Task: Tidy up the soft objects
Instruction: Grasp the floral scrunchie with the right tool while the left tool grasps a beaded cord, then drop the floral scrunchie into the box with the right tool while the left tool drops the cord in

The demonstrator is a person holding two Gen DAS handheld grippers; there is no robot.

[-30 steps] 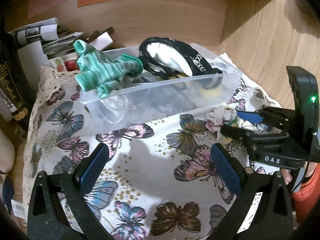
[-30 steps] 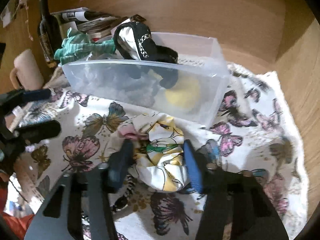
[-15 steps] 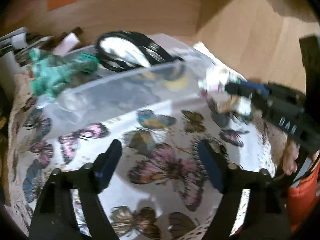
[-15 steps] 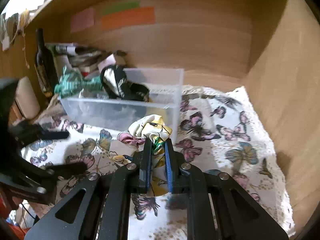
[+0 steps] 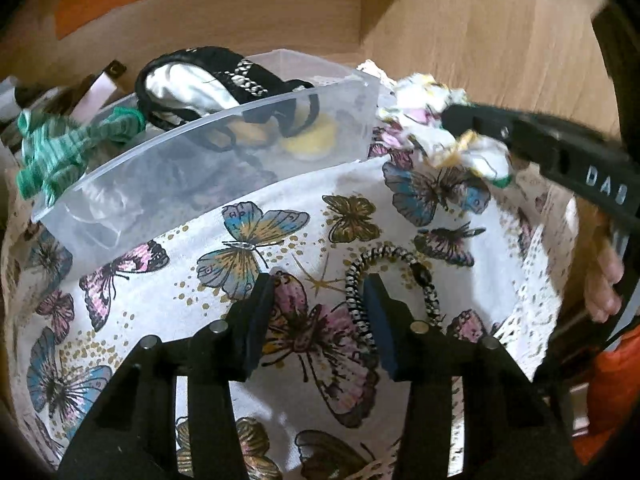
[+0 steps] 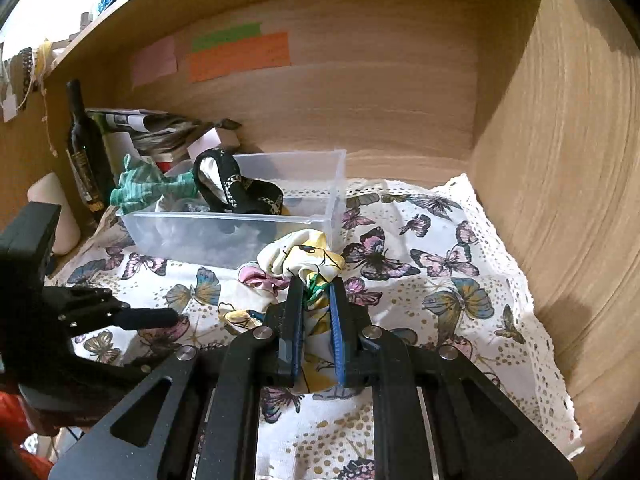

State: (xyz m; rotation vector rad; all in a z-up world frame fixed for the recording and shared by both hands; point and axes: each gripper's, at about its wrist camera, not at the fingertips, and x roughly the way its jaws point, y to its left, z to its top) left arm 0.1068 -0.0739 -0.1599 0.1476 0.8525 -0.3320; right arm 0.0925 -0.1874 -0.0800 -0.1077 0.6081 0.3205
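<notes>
My right gripper (image 6: pixel 314 300) is clamped on the floral scrunchie (image 6: pixel 300 258), lifted just before the clear bin (image 6: pixel 224 236). My left gripper (image 5: pixel 318 300) gapes half-wide, the striped hair tie (image 5: pixel 360 280) brushing its right finger.

Looks like somebody's home, a wooden shelf nook or cupboard (image 6: pixel 400 92) rather than any lab or shop. The surface is covered with a lace-edged butterfly cloth (image 6: pixel 452 264), very living-room or bedroom. At about 10 o'clock in the right wrist view there's a dark wine bottle (image 6: pixel 82 148) standing next to a messy stack of papers (image 6: pixel 140 124). Coloured sticky notes (image 6: pixel 236 56) are stuck on the back panel around 11 o'clock. A clear plastic bin (image 6: pixel 240 236) holds soft stuff like a green knit thing (image 6: pixel 148 188). A coiled hair tie (image 5: pixel 360 280) lies on the cloth too. Ordinary household clutter.
</notes>
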